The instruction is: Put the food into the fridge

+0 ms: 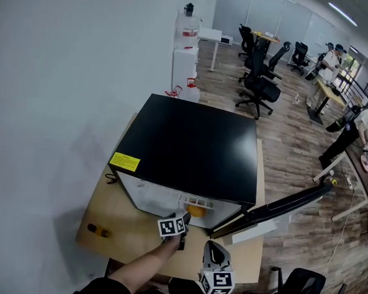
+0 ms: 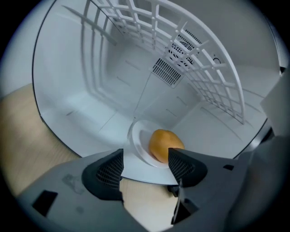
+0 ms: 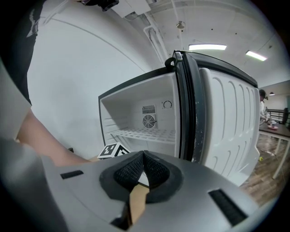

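Presently: L gripper noted w/ jaws wide apart, nothing gripped. Orange food seen on white plate inside fridge, just beyond jaws. R gripper found closed, empty.

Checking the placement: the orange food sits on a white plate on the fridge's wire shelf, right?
Not the wire shelf: the left gripper view shows the orange food on its white plate on the fridge floor, below that shelf.
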The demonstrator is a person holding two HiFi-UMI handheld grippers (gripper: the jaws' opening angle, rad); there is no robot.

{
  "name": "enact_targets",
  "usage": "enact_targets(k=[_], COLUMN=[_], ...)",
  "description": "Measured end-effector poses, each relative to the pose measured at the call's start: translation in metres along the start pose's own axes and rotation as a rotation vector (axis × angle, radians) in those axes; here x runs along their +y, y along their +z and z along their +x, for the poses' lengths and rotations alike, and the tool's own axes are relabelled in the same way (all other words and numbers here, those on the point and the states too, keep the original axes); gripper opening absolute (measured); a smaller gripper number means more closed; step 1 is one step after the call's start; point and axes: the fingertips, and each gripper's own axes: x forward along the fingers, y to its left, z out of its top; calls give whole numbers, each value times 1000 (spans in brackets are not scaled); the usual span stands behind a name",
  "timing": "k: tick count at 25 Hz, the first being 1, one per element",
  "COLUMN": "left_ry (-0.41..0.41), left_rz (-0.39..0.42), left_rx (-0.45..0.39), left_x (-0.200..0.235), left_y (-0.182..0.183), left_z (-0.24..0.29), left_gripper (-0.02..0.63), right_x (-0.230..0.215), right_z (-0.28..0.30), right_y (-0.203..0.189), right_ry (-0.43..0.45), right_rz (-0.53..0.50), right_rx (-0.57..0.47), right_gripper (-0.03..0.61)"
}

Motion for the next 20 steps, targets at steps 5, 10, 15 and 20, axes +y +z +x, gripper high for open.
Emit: enact_targets(k=[5, 10, 15, 20], left_ry=[-16, -9, -29, -90], left_rz=[11, 55, 100, 222], left_rx=[30, -9, -52, -109], left_x=[-4, -7, -15, -40], left_y=[-9, -8, -11, -6], left_z=[-3, -21, -62, -117], left_gripper=[284, 284, 284, 284], right_x=[10, 13, 5, 4], right_z=[-18, -36, -54, -78], right_y=[-4, -11, -10, 3], right_ry=[-22, -49, -95, -133], right_rz=[15, 14, 15, 42], right_rx=[-8, -10, -33, -98], right_gripper=[60, 60, 60, 60])
